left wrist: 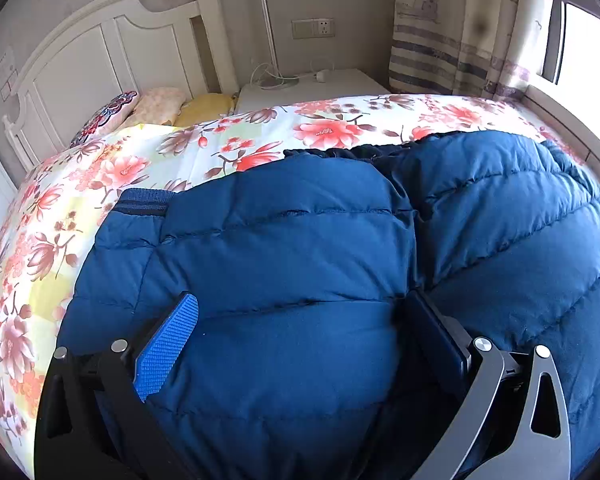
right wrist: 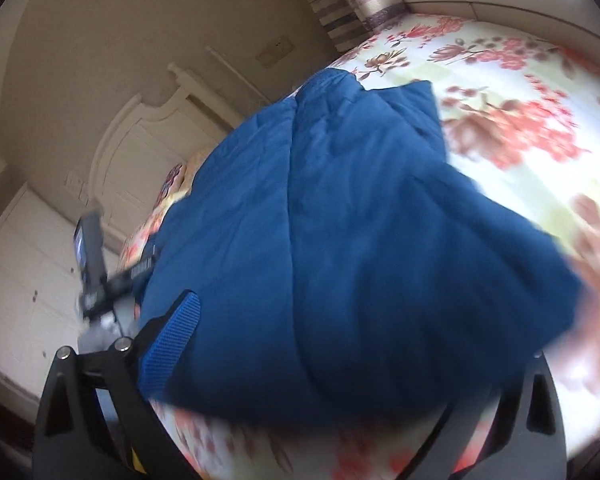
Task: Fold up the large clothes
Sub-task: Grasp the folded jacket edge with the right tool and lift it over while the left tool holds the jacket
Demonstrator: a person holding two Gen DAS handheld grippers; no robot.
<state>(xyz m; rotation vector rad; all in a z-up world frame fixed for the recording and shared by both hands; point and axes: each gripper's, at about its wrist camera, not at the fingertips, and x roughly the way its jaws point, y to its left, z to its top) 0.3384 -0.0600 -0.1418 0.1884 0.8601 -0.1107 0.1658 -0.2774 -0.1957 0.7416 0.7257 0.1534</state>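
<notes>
Left wrist view is showing the blue puffer jacket [left wrist: 300, 280] filling most of the frame, lying on the floral bedspread [left wrist: 140, 160] with a folded-over panel bulging right between my fingers. My left gripper [left wrist: 304, 344] is sitting wide open, the blue ribbed pad [left wrist: 168, 348] at about 8 o'clock and the darker pad at about 4 o'clock, both pressing against or just beside the padding. Nothing is being pinched; the jacket is swelling up between the jaws, not getting clamped.

The jacket's long axis is running from 6 o'clock up toward 12, with a ribbed cuff [left wrist: 144, 202] poking out at 10 o'clock and a second quilted section lying off toward 2 o'clock. The headboard [left wrist: 100, 60] and pillows [left wrist: 160, 106] are sitting beyond it at 11.

Right wrist view is pretty smeared with motion blur. My right gripper [right wrist: 340, 380] is looking open too, one blue pad [right wrist: 172, 344] showing at 8 o'clock, the other finger mostly hidden behind fabric near 4. The jacket [right wrist: 340, 220] is lying ahead toward 12 with a corner draping toward 4 o'clock. The other handheld rig [right wrist: 92, 264] is showing at 9.

My guess: the left is the closer one, basically already on the cloth, so any next grab is probably starting there.
</notes>
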